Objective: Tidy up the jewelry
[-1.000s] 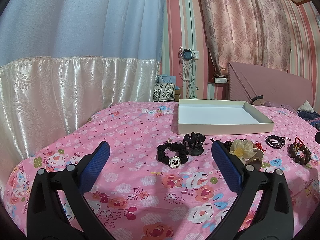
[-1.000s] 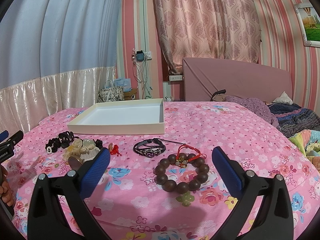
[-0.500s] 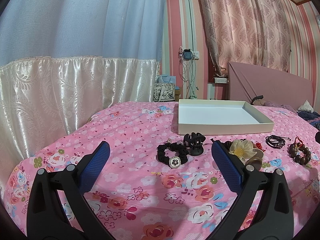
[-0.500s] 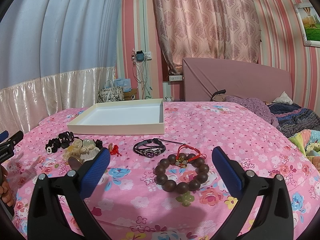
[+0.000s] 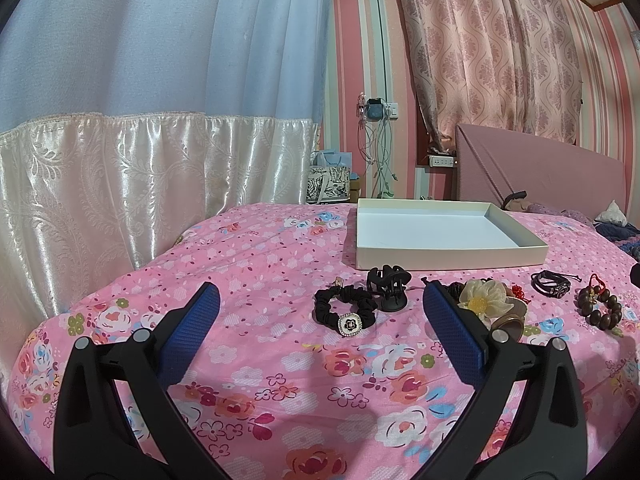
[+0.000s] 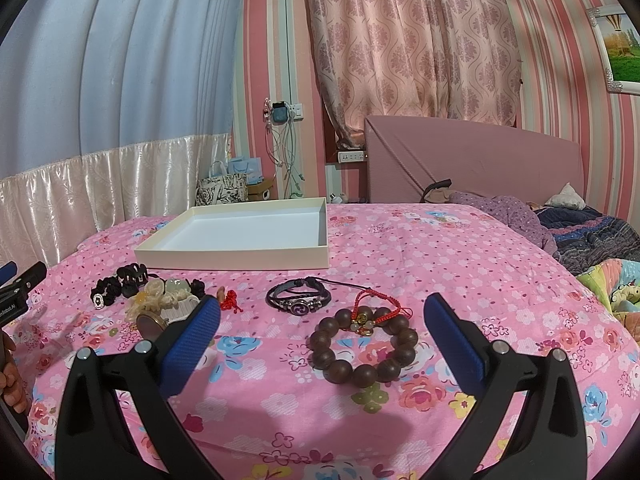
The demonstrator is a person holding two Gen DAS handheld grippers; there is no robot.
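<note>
Jewelry lies in a row on the pink floral bedspread in front of a shallow white tray [image 5: 448, 258] [image 6: 240, 258]. In the left wrist view a black scrunchie with a flower charm [image 5: 346, 312] and a black claw clip [image 5: 389, 286] sit just ahead of my open left gripper [image 5: 320, 300]. A cream flower hair piece [image 5: 482, 298] [image 6: 160, 296] lies to the right. My right gripper [image 6: 322, 306] is open, with a brown wooden bead bracelet [image 6: 362, 344], a red cord bracelet [image 6: 378, 310] and a black leather bracelet [image 6: 298, 300] lying between and ahead of its fingers.
A pink headboard [image 6: 472, 160] and rumpled blankets [image 6: 592, 236] lie at the far right. Gift bags [image 6: 228, 188] stand beyond the bed's far edge, by a blue and cream curtain [image 5: 140, 120]. A hand [image 6: 10, 376] holding the left gripper shows at the right wrist view's left edge.
</note>
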